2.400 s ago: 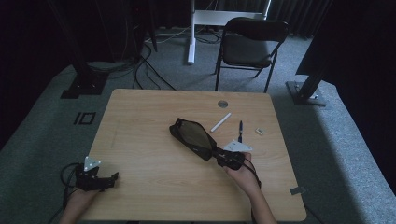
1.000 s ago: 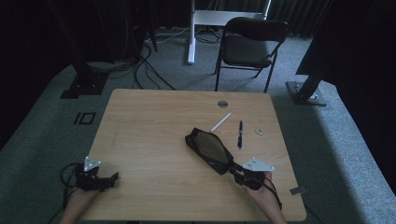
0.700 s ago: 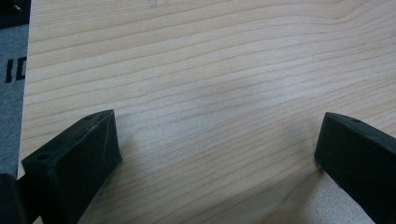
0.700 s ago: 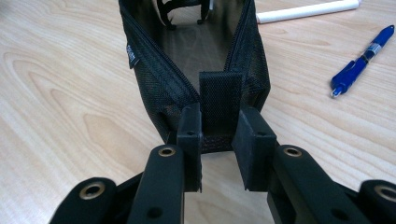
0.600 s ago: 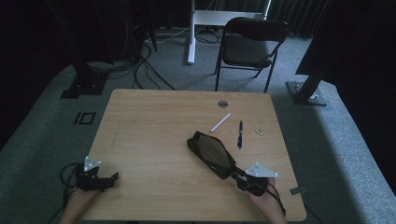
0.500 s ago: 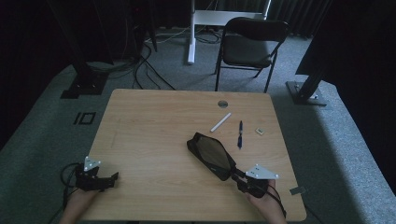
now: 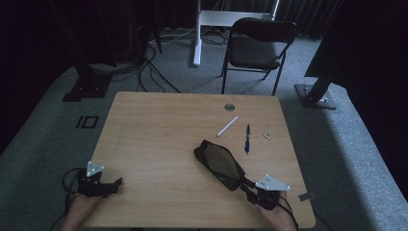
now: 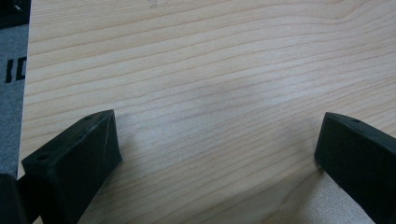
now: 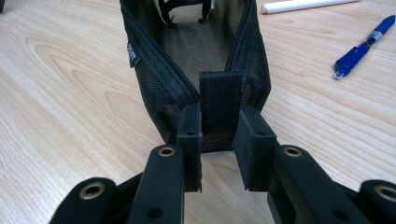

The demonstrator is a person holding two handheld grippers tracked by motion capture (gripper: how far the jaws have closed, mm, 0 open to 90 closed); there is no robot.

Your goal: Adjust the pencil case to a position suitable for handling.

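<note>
The desk [image 7: 159, 139] is a rectangular slab of pale wood with rounded corners and fine wavy grain, set on grey carpet. Beyond its far edge stands a dark chair [image 7: 257, 50] with thin metal legs.

A black mesh pouch [image 7: 219, 163] lies on the desk's right half, near the front, angled toward the right hand-held gripper. It is long and soft-sided, with a woven zip tape along its open mouth and a small label on one side [image 9: 132, 54].

The right hand-held gripper [image 7: 250, 186], black with a grey three-cornered plate, sits at the front right edge. In its own view the two blocky jaws are closed on the flat fabric tab [image 9: 220, 105] at the pouch's end.

The left hand-held gripper [image 7: 113, 185] rests at the front left corner, well apart from the pouch; its jaws stand wide open over bare wood.

Past the pouch lie a slim blue pen [image 7: 247, 138], a white cylindrical stick [image 7: 227, 126] and a small pale block [image 7: 266, 135]. A round grey disc [image 7: 229, 107] sits flush near the far edge.
</note>
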